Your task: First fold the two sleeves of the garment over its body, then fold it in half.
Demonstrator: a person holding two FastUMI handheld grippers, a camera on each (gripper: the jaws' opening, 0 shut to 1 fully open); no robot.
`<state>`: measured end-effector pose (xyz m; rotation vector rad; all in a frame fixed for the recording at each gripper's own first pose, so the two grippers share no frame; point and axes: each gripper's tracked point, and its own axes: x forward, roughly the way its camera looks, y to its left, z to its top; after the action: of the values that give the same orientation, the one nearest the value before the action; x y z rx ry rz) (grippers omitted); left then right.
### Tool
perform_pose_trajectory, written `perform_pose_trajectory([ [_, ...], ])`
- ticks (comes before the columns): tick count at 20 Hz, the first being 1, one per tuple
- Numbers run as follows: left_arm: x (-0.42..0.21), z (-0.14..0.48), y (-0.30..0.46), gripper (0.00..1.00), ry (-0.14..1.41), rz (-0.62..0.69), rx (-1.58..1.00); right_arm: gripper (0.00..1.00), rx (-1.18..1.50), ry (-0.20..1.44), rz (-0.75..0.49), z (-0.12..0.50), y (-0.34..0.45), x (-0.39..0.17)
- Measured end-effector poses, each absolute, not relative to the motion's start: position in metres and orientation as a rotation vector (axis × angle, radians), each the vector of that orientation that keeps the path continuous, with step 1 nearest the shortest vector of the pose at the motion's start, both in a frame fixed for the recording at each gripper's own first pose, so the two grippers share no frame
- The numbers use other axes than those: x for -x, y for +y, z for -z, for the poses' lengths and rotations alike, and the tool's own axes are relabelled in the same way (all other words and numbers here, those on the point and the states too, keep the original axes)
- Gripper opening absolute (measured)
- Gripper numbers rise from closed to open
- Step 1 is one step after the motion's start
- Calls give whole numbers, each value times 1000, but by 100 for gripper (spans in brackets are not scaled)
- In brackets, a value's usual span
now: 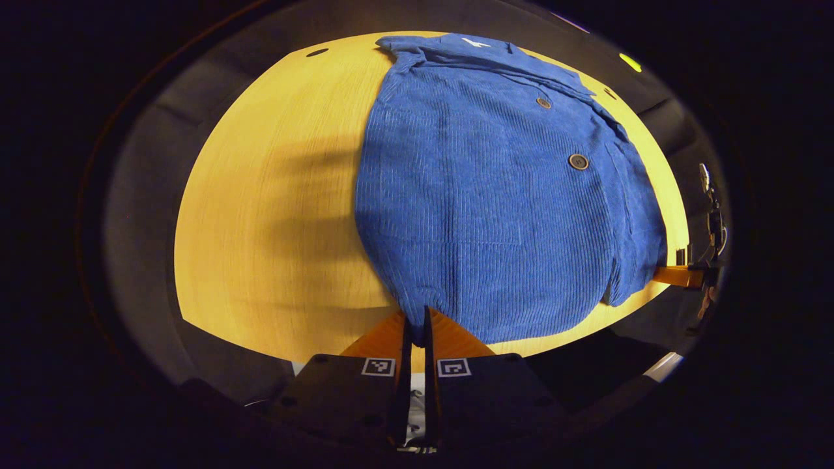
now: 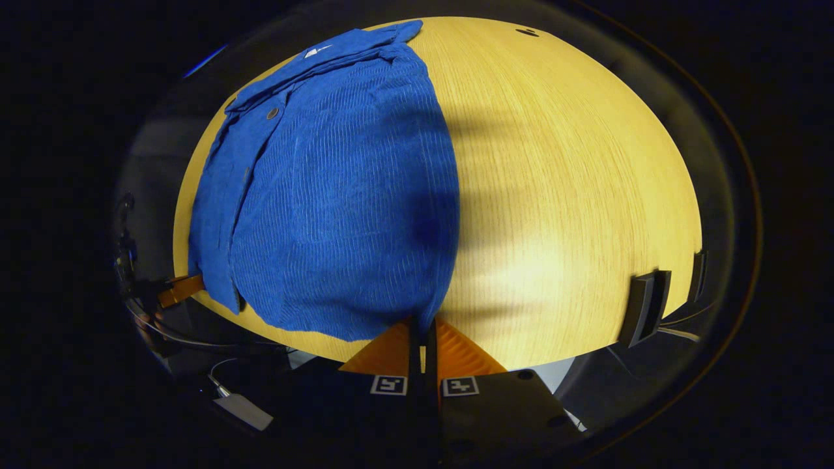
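Wooden table (image 1: 273, 215) bears garment (image 1: 495, 195), hem pinched in both jaws.

Both views low at table (image 1: 273, 215) edge, sharing garment (image 1: 495, 195).

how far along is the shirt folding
Sleeves look already folded in: the blue corduroy shirt lies as a narrow block on the wooden table. In hand: the left gripper and right gripper pinch its near hem corners. Left: the fold in half.
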<state>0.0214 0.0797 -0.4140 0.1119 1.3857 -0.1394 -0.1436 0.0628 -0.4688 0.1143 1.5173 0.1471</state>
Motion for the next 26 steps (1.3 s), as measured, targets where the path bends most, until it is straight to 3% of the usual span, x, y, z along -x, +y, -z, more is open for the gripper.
perform_pose_trajectory([
  [1,-21,419,78,0,1394,132,-60,5,-123,1509,-146,471,64,143],
  [7,-19,408,81,0,1377,144,49,5,-145,1431,-169,445,65,132],
  [12,-32,364,68,0,1265,196,26,5,-195,1304,-201,401,69,104],
  [26,-130,221,35,0,881,272,-16,5,8,701,-327,233,102,-36],
])
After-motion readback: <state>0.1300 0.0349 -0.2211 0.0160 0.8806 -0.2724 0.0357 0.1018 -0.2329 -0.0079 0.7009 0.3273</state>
